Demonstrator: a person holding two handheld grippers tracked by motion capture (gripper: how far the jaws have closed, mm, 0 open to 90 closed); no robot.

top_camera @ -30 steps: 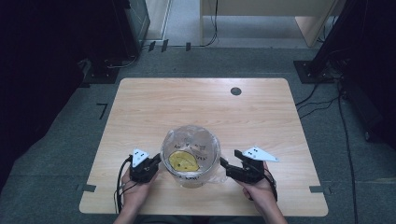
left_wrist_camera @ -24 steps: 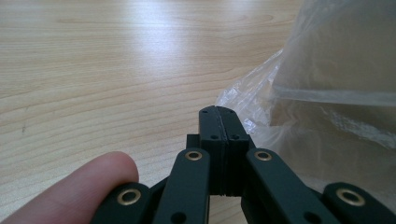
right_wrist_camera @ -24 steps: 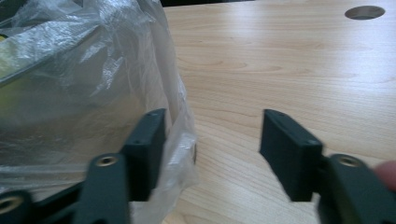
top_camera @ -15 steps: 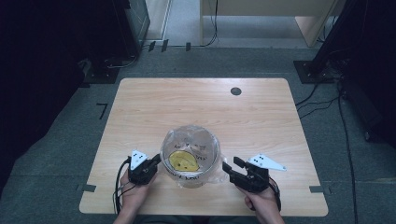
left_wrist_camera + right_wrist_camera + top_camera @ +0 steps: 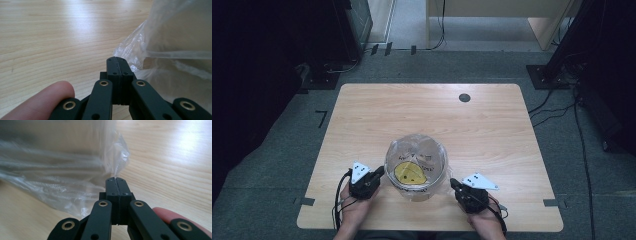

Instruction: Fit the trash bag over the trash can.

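A round clear container [image 5: 416, 159] wrapped in a clear plastic bag [image 5: 438, 186] stands near the table's front edge, with a yellow thing [image 5: 408, 173] inside. My left gripper [image 5: 381, 172] is shut at the container's left side. In the left gripper view its closed tips [image 5: 117, 60] meet the bag's crumpled edge [image 5: 130, 47]; I cannot tell whether film is pinched. My right gripper [image 5: 452, 182] has just been closing at the right side. In the right gripper view a thin point of the bag [image 5: 117, 157] runs into its closed tips [image 5: 115, 179].
The wooden table [image 5: 422, 115] has a dark round hole [image 5: 464, 97] at the back right. A person's hands [image 5: 352, 210] hold both grippers at the front edge. Dark equipment and cables stand on the floor around the table.
My right gripper has shut and drawn back a little from the container toward the front right. The left gripper and the container stayed put.
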